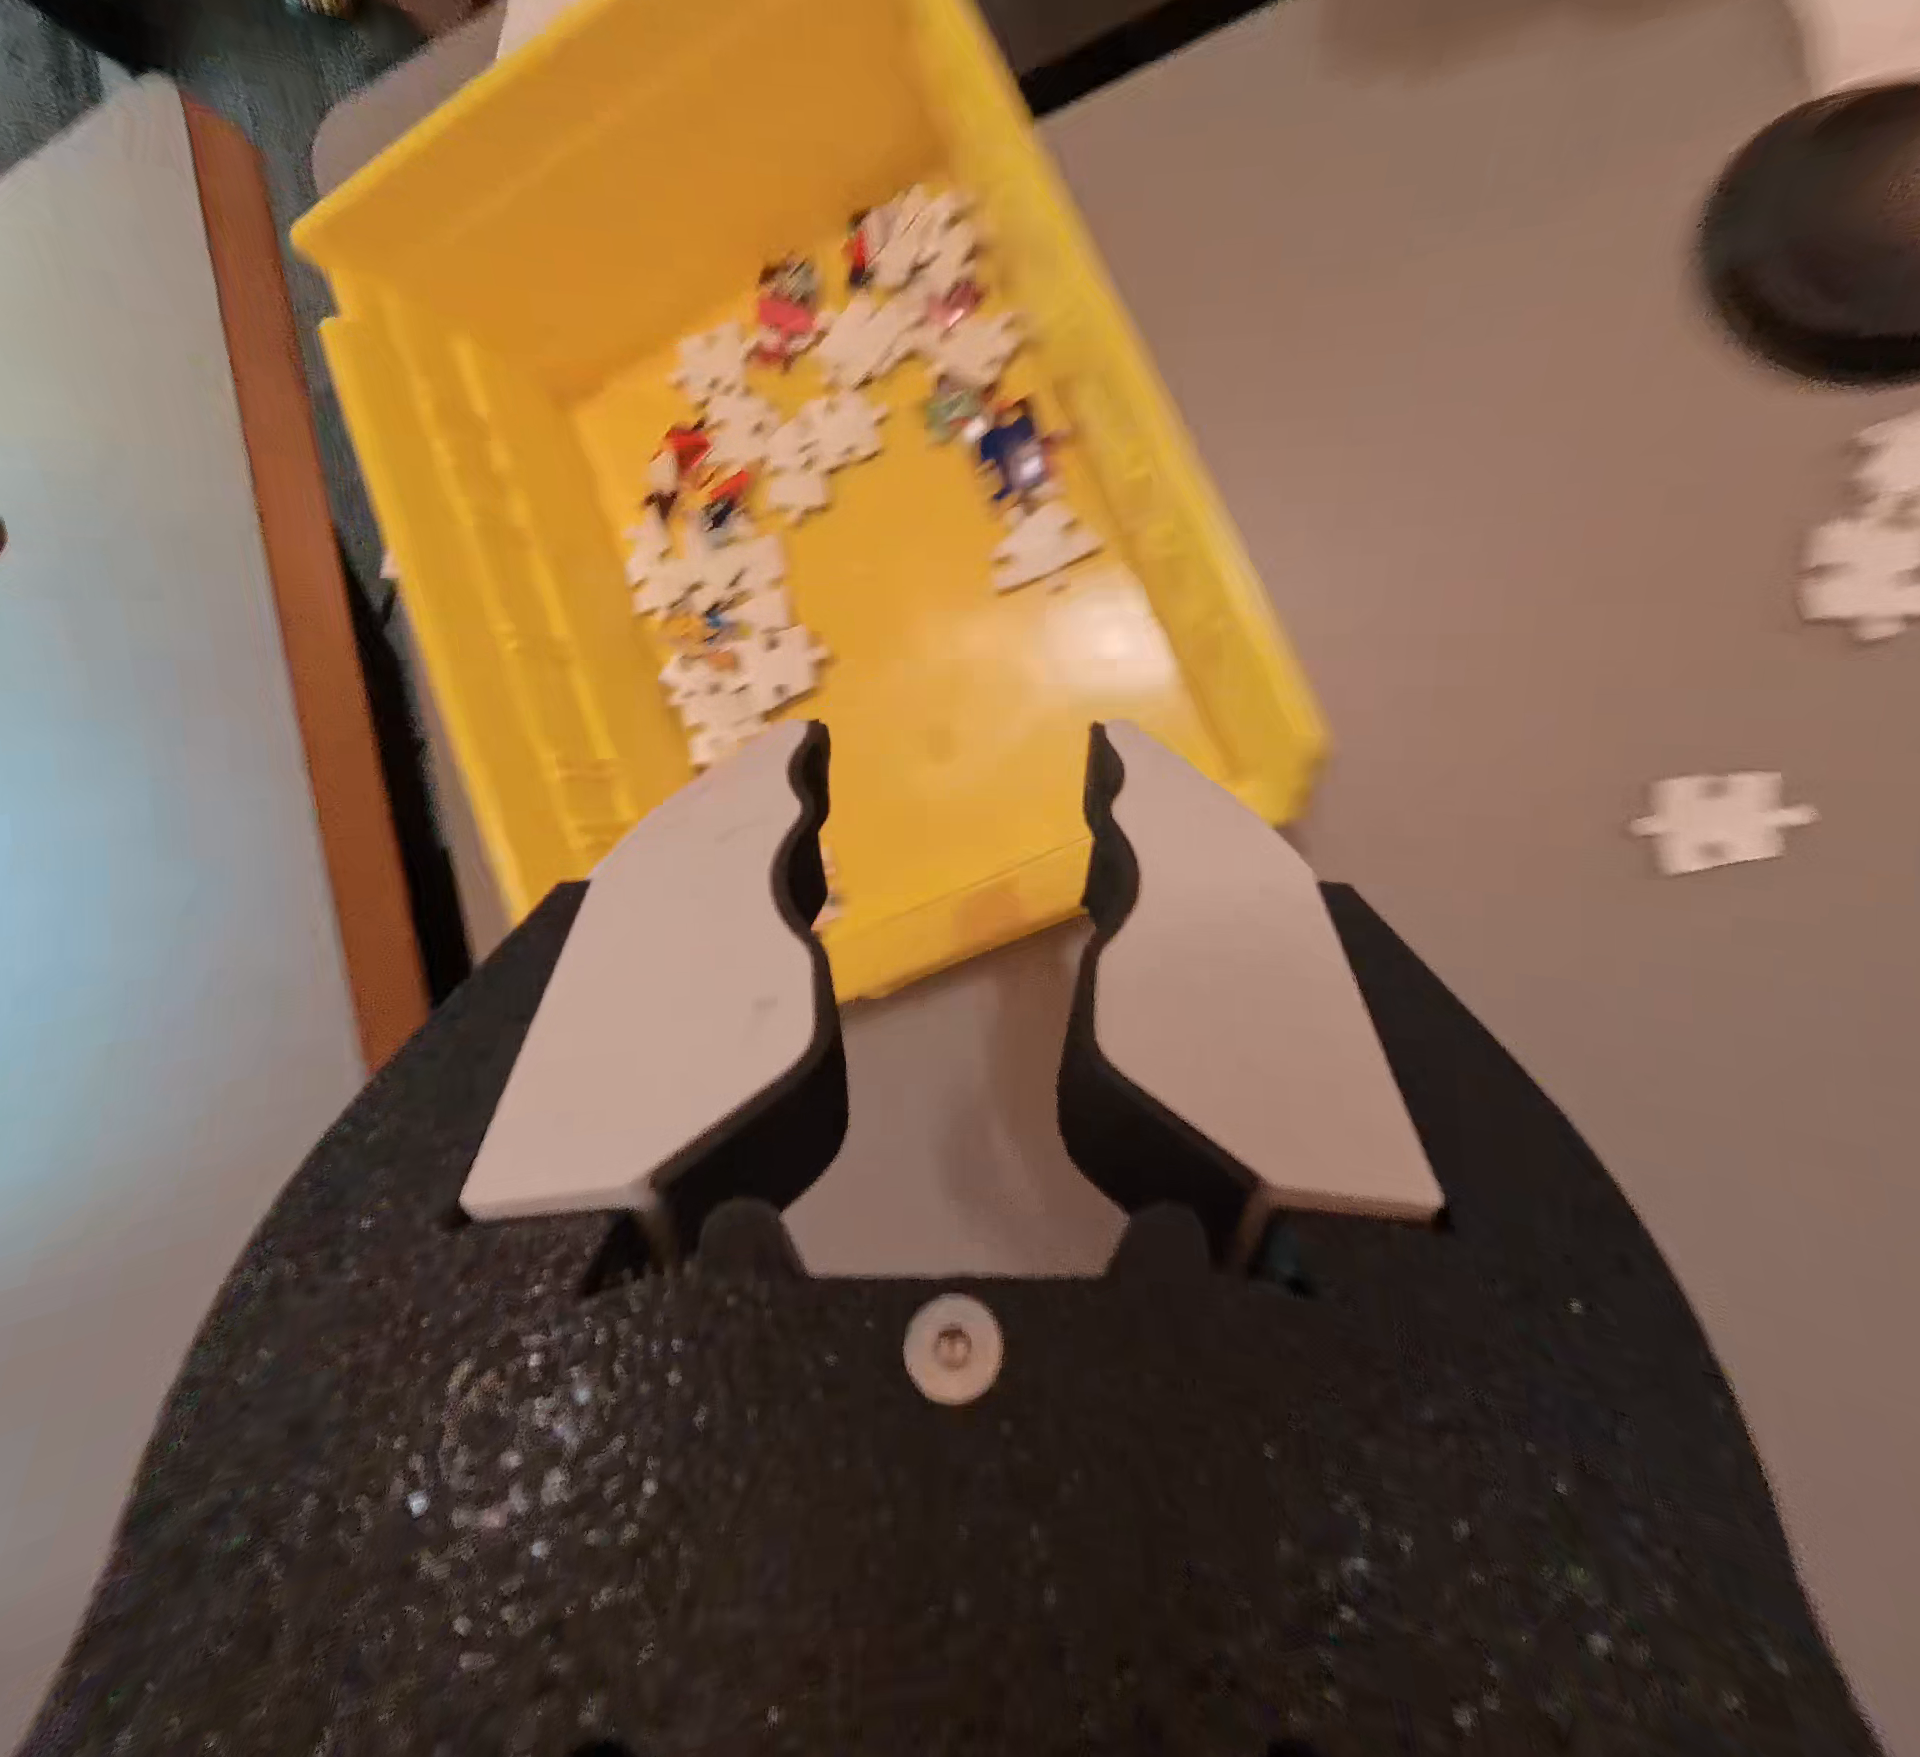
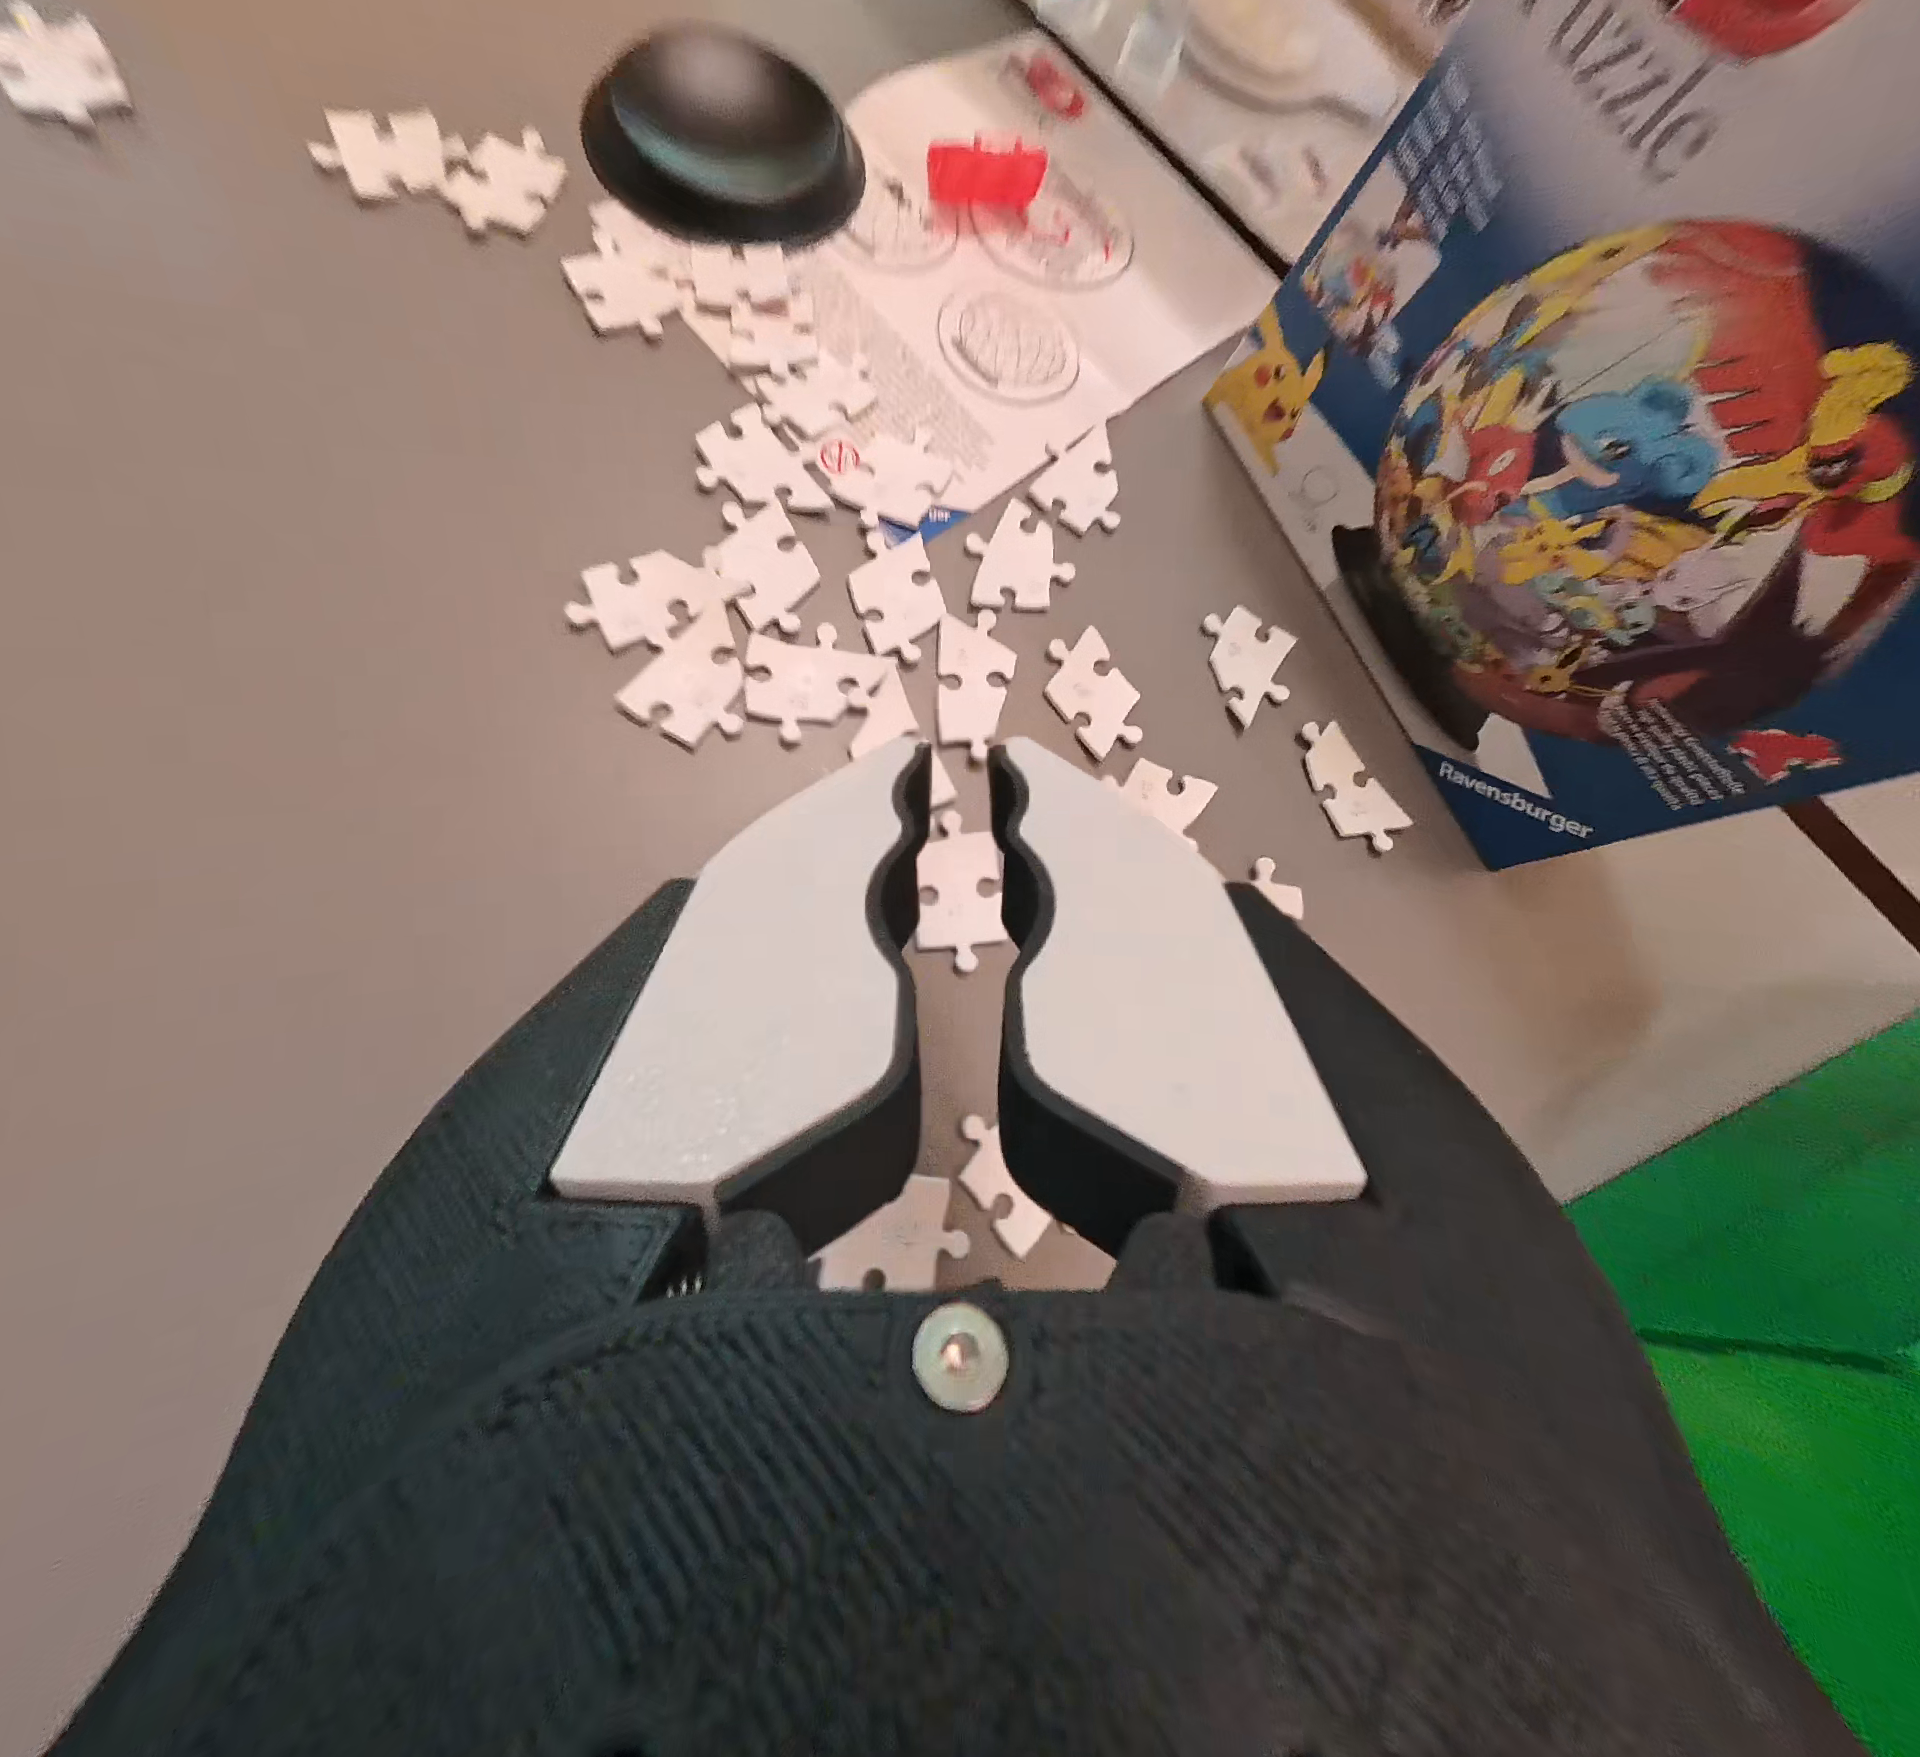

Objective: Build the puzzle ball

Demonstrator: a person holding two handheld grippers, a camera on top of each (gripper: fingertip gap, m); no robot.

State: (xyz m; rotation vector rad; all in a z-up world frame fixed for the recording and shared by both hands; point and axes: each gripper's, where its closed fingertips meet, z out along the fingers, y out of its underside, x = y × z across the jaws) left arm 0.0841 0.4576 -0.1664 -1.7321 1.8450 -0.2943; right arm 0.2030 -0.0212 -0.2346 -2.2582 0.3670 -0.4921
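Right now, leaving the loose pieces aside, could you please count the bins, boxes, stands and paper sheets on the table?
Yellow bin: 1
Puzzle box: 1
Black stand: 1
Instruction sheet: 1
Total: 4

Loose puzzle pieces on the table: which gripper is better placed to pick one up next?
Probably the right gripper. It hangs directly over the puzzle pieces scattered on the table, empty, jaws slightly apart. The left gripper, open, faces the yellow bin instead.
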